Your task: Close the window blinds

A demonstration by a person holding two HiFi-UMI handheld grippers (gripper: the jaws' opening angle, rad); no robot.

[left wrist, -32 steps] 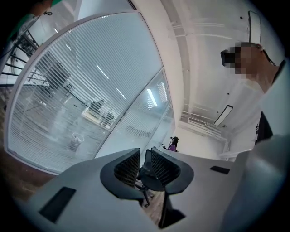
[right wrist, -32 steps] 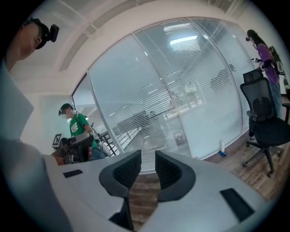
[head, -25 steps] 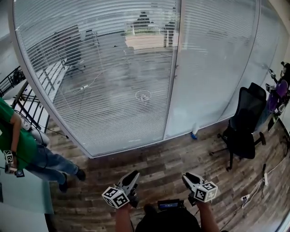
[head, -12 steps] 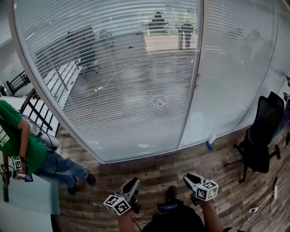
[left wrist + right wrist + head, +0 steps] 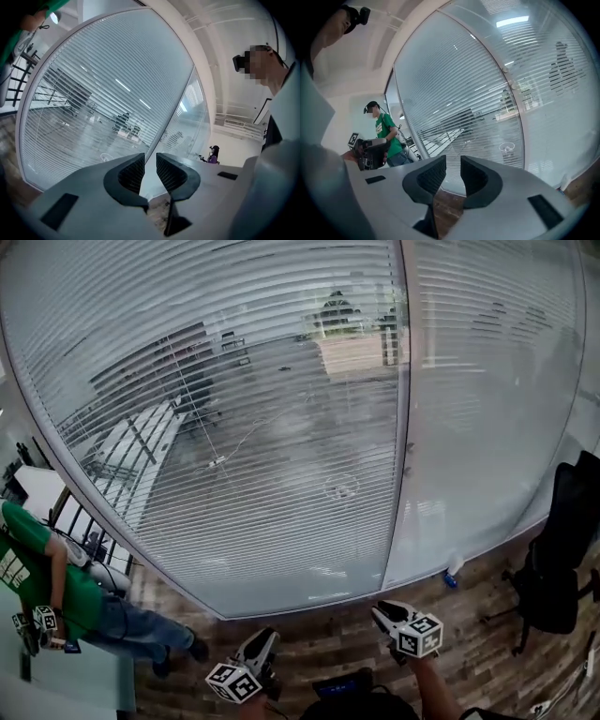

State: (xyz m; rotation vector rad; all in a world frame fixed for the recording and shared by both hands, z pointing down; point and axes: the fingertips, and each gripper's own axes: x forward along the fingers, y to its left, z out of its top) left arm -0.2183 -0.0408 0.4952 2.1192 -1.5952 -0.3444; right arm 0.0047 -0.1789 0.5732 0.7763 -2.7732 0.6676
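Two panels of window blinds (image 5: pixel 234 427) fill the upper frame, thin white horizontal slats split by one pale vertical post (image 5: pixel 401 427). The left panel is see-through and the right looks whiter. At the bottom edge, left gripper (image 5: pixel 270 636) and right gripper (image 5: pixel 378 611) hang above the wood-plank floor (image 5: pixel 309 638). Their ribbed dark fingers (image 5: pixel 131 173) stand slightly apart, holding nothing.

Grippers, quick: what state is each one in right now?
Left grey two-jaw gripper: slightly open, holding nothing.
Right grey two-jaw gripper: slightly open, holding nothing.
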